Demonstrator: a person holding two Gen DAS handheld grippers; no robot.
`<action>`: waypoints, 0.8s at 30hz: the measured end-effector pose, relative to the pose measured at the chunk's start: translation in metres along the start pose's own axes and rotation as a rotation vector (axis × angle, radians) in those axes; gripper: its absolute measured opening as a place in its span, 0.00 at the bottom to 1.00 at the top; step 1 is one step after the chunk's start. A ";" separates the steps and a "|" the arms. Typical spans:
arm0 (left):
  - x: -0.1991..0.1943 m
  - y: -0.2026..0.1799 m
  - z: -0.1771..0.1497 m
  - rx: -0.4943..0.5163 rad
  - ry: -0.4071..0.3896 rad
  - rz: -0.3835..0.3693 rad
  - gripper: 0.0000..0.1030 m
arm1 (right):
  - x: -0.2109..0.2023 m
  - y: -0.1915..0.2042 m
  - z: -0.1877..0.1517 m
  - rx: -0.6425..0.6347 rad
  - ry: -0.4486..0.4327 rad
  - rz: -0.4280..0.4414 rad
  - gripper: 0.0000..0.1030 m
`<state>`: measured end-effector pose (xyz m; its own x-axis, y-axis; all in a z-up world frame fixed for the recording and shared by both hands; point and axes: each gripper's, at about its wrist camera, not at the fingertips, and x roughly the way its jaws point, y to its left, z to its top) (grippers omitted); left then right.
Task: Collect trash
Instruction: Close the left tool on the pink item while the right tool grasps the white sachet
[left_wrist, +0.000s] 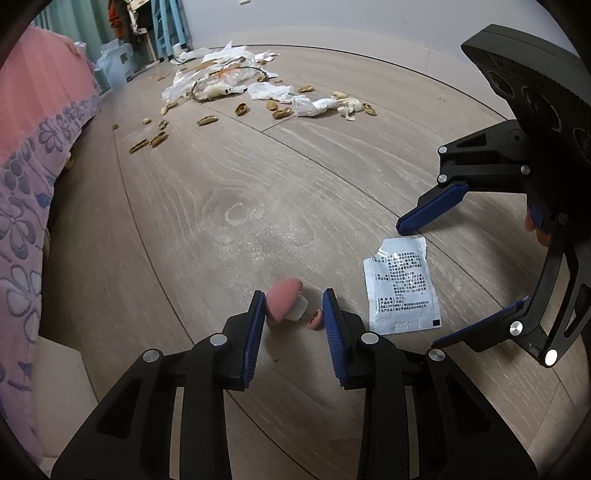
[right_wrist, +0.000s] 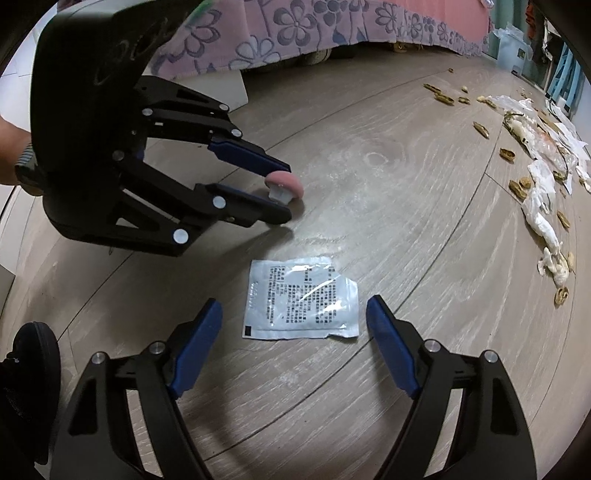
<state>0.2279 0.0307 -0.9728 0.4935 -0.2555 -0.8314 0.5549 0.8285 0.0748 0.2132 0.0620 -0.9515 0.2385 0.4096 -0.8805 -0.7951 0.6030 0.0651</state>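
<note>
The left gripper (left_wrist: 293, 308) is down on the wooden floor (left_wrist: 229, 192) with its fingers drawn in around a small pink mushroom-shaped piece (left_wrist: 284, 304). The left pad touches the pink cap, but whether the right pad bears on it too is hard to tell from the wrist view — so the grip may be only half made. To do this well, I'd keep the fingertips low, square them on the cap and its pale stem, and close fully before lifting, since the rounded cap could roll out sideways. A tiny pink-brown crumb (left_wrist: 314, 319) lies just beside the right pad and would need a separate pick. The right gripper (right_wrist: 293, 325) hangs with its fingers spread wide and empty, straddling a flat white sachet (right_wrist: 301, 297) with printed text; being thin and flush with the floor, it will likely need an edge pinched. Farther off lie nut shells (left_wrist: 207, 120) and crumpled plastic wrappers (left_wrist: 221, 75) — well apart. A flowered bedspread (left_wrist: 26, 155) borders one side.
</note>
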 end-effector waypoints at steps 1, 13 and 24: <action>0.000 -0.001 0.000 0.004 0.001 -0.004 0.29 | 0.000 0.000 0.000 0.003 -0.001 0.000 0.75; 0.003 0.000 -0.001 0.007 -0.008 -0.021 0.29 | 0.000 0.002 -0.001 -0.059 -0.025 -0.047 0.51; 0.006 0.003 -0.001 -0.001 -0.003 -0.021 0.29 | -0.001 0.009 -0.005 -0.119 -0.042 -0.046 0.33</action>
<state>0.2316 0.0319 -0.9779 0.4839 -0.2748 -0.8309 0.5648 0.8233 0.0566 0.2027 0.0637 -0.9525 0.2976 0.4136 -0.8605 -0.8425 0.5377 -0.0329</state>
